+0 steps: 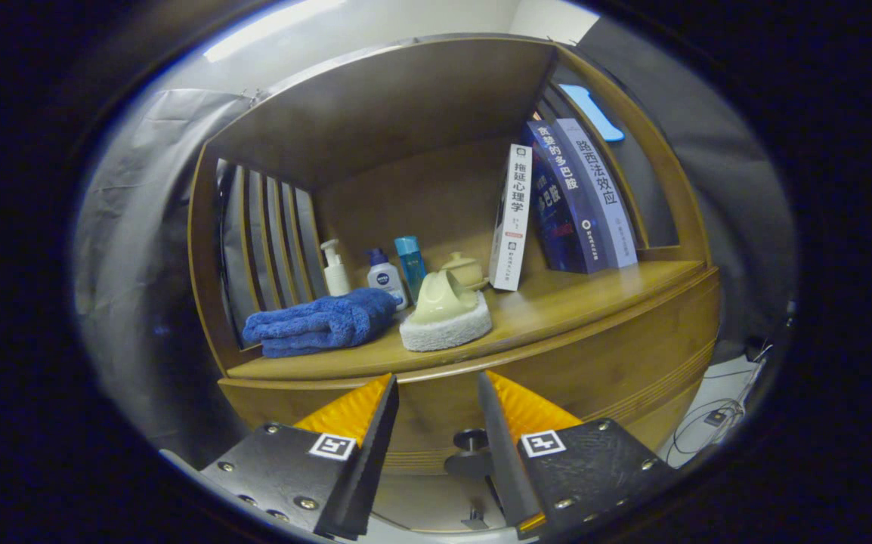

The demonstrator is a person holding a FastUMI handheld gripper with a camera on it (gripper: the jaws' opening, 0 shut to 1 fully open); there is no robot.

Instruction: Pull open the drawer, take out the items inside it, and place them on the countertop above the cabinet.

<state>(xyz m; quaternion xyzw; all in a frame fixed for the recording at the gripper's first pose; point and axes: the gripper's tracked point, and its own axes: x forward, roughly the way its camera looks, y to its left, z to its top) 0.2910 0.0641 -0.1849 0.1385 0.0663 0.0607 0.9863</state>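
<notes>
Wooden cabinet [617,363] stands in front of you, with its bench [557,302] at about the height of your gripper [436,393]. Your gripper is released: its 2 fingers stand apart and nothing is held between them. Through the gap between the fingers you see the front of the drawer [436,423], just below the bench edge. The round dark knob [470,440] of the drawer sits low in that gap, close to the right finger, partly hidden by it. I cannot tell if the finger touches the knob. The drawer front looks flush with the cabinet, so it is not pulled open yet.

On the bench, beyond the fingers, a folded blue towel [319,323] lies at the left. Just beside it stands a white sponge with a pale green handle [445,313]. Behind these 2 things you see a white pump bottle [335,268], a white bottle with a blue cap [384,278], a blue bottle [410,261] and a small cream jar with a lid [465,269]. At the right, 3 books [557,204] lean together; the white one stands nearest to the jar.

A cable [708,419] lies on the floor to the right of the cabinet.
</notes>
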